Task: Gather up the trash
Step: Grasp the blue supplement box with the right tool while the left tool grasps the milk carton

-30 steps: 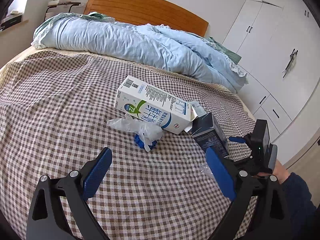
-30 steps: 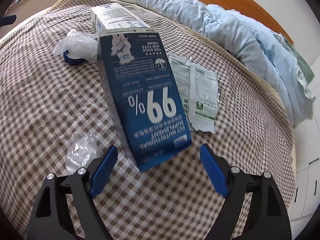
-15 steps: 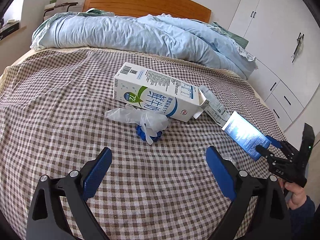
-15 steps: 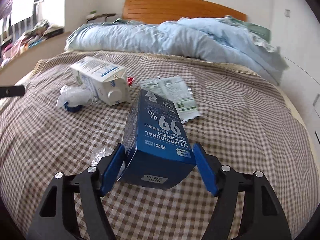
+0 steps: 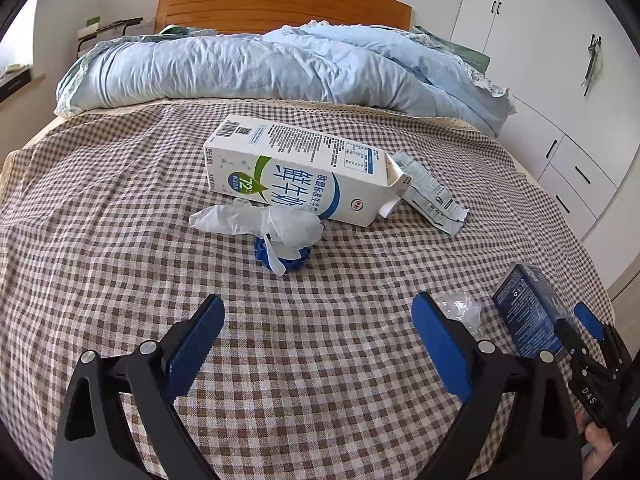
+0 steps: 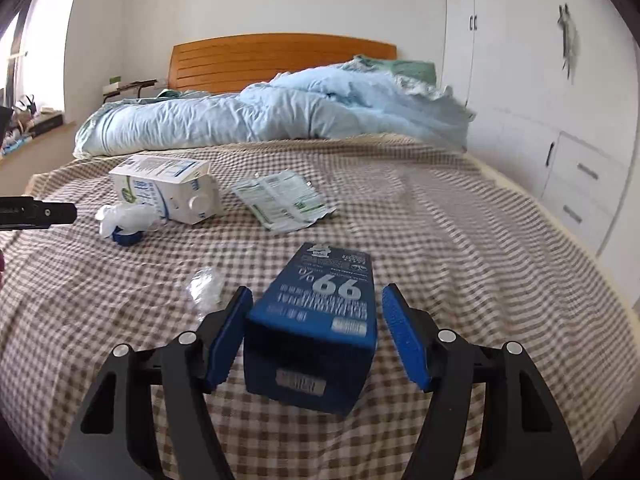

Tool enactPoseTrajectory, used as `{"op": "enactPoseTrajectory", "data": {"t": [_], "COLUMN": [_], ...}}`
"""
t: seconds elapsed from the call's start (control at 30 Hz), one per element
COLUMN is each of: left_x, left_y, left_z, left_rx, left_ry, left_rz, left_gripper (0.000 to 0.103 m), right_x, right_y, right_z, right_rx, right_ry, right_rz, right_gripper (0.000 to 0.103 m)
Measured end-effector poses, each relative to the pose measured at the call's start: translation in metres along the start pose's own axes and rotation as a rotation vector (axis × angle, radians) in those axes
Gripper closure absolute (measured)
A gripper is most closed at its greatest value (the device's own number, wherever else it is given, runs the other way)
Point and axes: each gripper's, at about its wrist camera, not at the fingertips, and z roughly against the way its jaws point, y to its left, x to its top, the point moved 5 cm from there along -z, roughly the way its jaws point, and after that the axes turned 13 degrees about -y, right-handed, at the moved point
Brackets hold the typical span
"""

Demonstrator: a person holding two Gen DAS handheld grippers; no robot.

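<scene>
My right gripper (image 6: 316,336) is shut on a dark blue pet-supplement box (image 6: 320,312) and holds it above the checked bedspread; the box also shows in the left wrist view (image 5: 528,312). My left gripper (image 5: 318,344) is open and empty, low over the bed. Ahead of it lie a white milk carton (image 5: 304,172) on its side, a crumpled white glove (image 5: 260,220) over a blue cap (image 5: 284,260), a torn wrapper (image 5: 432,196) and a clear plastic scrap (image 5: 460,308). The carton (image 6: 168,188), wrapper (image 6: 280,200) and scrap (image 6: 206,284) show in the right wrist view.
A rumpled light blue duvet (image 5: 280,68) lies across the head of the bed under a wooden headboard (image 5: 280,4). White wardrobes and drawers (image 5: 560,120) stand along the right side. A shelf with clutter (image 6: 32,120) is at the left.
My right gripper closed on the blue box, lifted it off the bed and pulled it back towards the bed's near right edge. My left gripper stayed open and shifted slightly.
</scene>
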Motion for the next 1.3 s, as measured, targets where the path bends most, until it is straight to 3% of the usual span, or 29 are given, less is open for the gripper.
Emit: {"op": "enactPoseTrajectory", "data": {"t": [0.1,0.23,0.37,0.6,0.67,0.87,1.0,1.03,1.07,1.2,1.23,1.3], "left_x": [-0.004,-0.005,-0.005,-0.007,-0.007,0.013,0.04,0.046,0.05,0.055,0.055,0.057], "left_y": [-0.001,-0.007,-0.011,-0.016,-0.019,-0.054,-0.096,-0.107,-0.118,-0.148,-0.15,-0.147], "left_z": [-0.007,-0.006,-0.006,-0.006,-0.006,-0.017,-0.047,-0.057,-0.066,-0.108,-0.119,-0.142], "left_rx": [0.014,0.012,0.013,0.025,0.023,-0.05,-0.069,-0.078,-0.086,-0.114,-0.099,-0.006], "left_ry": [0.02,0.016,0.009,-0.005,-0.019,-0.089,-0.132,-0.143,-0.149,-0.074,-0.052,-0.024], "left_rz": [0.004,-0.026,-0.043,-0.06,-0.071,-0.146,-0.306,-0.347,-0.383,-0.496,-0.514,-0.537], "left_gripper": [0.012,0.012,0.012,0.012,0.012,0.012,0.012,0.013,0.022,0.04,0.046,0.047], "right_x": [-0.007,-0.012,-0.014,-0.041,-0.039,-0.01,-0.003,-0.001,0.001,0.0,0.001,0.001], "right_y": [-0.006,-0.016,-0.01,-0.001,-0.005,-0.015,-0.018,-0.019,-0.02,-0.029,-0.03,-0.032], "right_z": [-0.01,-0.001,0.014,-0.008,-0.003,0.024,0.024,0.024,0.025,0.021,0.021,0.021], "right_rx": [-0.03,0.014,0.081,0.072,0.049,0.05,0.092,0.096,0.101,0.141,0.15,0.162], "right_ry": [0.018,0.038,0.016,0.166,0.145,0.009,0.001,-0.007,-0.012,0.002,0.005,0.008], "right_rz": [0.003,-0.105,-0.14,-0.155,-0.162,-0.188,-0.263,-0.269,-0.276,-0.347,-0.356,-0.367], "right_gripper": [0.035,0.035,0.022,0.022,0.04,0.043,0.043,0.043,0.042,0.042,0.042,0.042]}}
